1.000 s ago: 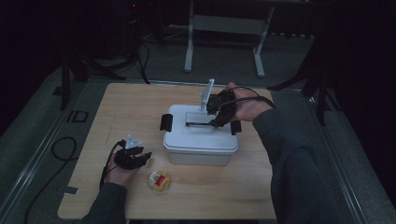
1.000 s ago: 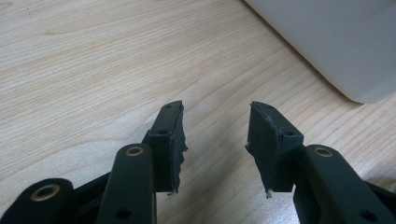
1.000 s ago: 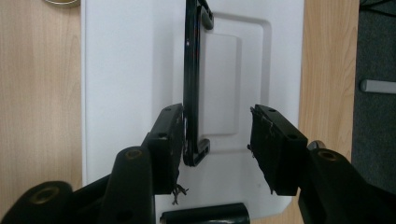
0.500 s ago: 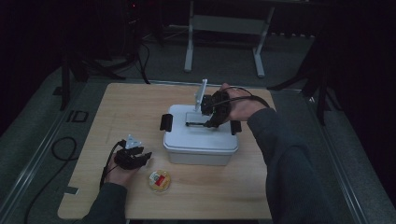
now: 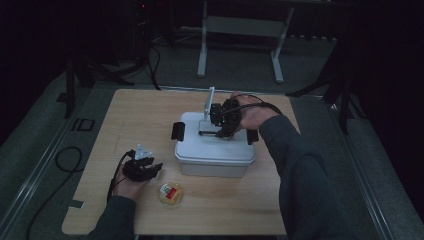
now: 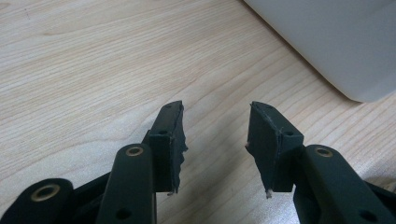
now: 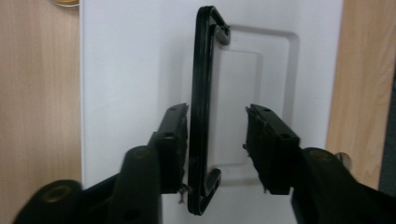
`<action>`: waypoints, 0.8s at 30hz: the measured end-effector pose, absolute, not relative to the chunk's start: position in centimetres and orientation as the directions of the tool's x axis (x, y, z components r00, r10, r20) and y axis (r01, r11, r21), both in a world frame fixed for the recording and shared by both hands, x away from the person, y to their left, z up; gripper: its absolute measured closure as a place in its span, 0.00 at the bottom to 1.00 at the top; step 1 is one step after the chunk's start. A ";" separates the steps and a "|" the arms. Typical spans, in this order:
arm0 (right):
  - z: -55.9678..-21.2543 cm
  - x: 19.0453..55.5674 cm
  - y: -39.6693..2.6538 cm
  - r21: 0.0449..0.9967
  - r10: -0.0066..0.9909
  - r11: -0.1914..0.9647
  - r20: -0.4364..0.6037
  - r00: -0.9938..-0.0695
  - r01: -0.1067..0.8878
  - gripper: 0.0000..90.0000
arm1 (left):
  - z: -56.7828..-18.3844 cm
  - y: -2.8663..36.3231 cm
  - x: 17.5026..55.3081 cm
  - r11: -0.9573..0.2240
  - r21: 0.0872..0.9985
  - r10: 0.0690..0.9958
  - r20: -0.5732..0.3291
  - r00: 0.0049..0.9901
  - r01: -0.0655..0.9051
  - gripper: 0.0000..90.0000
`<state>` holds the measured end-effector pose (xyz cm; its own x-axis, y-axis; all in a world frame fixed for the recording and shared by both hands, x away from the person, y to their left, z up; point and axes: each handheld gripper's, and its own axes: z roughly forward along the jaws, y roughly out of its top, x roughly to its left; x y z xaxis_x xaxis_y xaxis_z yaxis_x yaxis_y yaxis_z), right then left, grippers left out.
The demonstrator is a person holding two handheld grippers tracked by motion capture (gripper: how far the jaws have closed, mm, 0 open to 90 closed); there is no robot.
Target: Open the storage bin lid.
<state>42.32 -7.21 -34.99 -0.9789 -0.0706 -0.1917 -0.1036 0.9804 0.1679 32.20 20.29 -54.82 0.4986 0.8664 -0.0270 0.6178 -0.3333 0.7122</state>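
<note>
I see a white box (image 5: 214, 150) with a lid near the middle of the table (image 5: 150, 105), black latches at its left (image 5: 178, 131) and right ends. A black handle (image 7: 203, 112) lies in a recess on the lid.

Right gripper (image 5: 220, 120): over the lid top, held by the right hand (image 5: 250, 114). In the right gripper view its jaws stand apart, released, straddling the handle; the handle bar sits just against the inner face of the left-hand jaw, with a clear gap to the other jaw. I read it as not clamped on the handle.

Left gripper (image 5: 142, 167): low near the front left of the table, left of the box, in the left hand (image 5: 127, 187). In the left gripper view (image 6: 215, 135) its jaws are spread, nothing between them, bare wood below; a corner of the box shows at upper right.

A small round yellow container (image 5: 170, 194) with a red mark sits near the front edge, just beside the left gripper and in front of the box.

Room beyond the table is dark; a metal frame (image 5: 240, 30) stands behind the far edge.
</note>
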 end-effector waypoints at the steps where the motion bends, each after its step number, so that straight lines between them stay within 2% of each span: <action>1: -35.0 42.4 -7.1 0.161 -0.074 0.981 -0.186 -0.980 -0.104 0.67 | -54.8 20.3 32.2 -0.333 0.712 0.867 -0.028 0.498 0.618 0.62; 9: -35.5 42.9 -6.3 0.138 -0.077 0.985 -0.159 -0.984 -0.100 0.73 | -54.8 20.3 32.2 -0.334 0.712 0.866 -0.027 0.499 0.617 0.62; 24: -36.4 43.4 -5.4 0.099 -0.105 0.987 -0.180 -0.978 -0.124 0.89 | -54.8 20.3 32.2 -0.329 0.715 0.867 -0.029 0.497 0.617 0.62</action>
